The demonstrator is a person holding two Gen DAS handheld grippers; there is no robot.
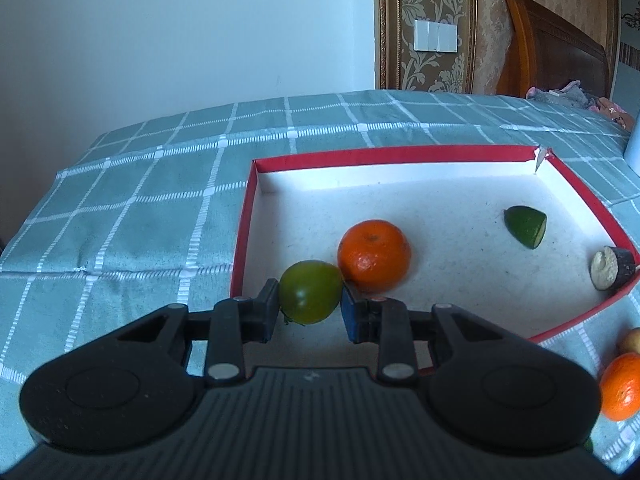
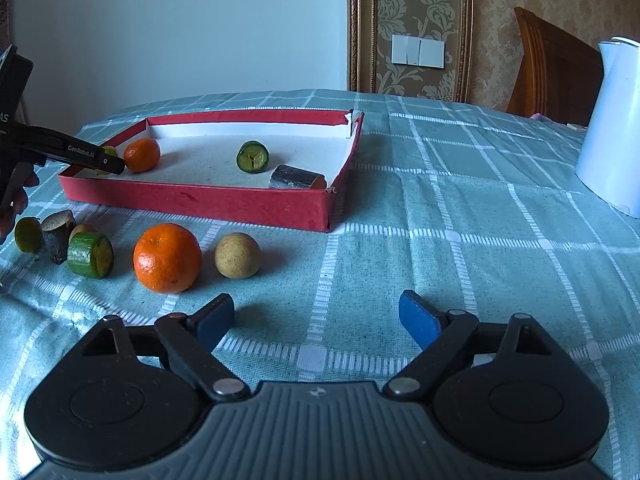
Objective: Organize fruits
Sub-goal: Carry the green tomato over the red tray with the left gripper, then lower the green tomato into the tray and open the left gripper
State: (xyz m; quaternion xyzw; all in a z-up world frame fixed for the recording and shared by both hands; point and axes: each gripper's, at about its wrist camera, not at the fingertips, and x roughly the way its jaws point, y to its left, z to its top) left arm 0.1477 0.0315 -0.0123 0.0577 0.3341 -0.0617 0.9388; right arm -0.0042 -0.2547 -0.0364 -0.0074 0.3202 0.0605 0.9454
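Here the left gripper (image 1: 310, 309) holds a green fruit (image 1: 310, 297) just above the tray (image 1: 241, 240), touching the orange (image 1: 374, 255); the right gripper (image 2: 316, 322) gapes empty.

A home bedroom (damask wallpaper (image 1: 432, 20), wooden headboard (image 1: 560, 56)).

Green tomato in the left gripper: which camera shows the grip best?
Left wrist view: the green tomato sits clamped between the left gripper's pads, inside the red box. In the right wrist view, the gripper hides nearly all of it.
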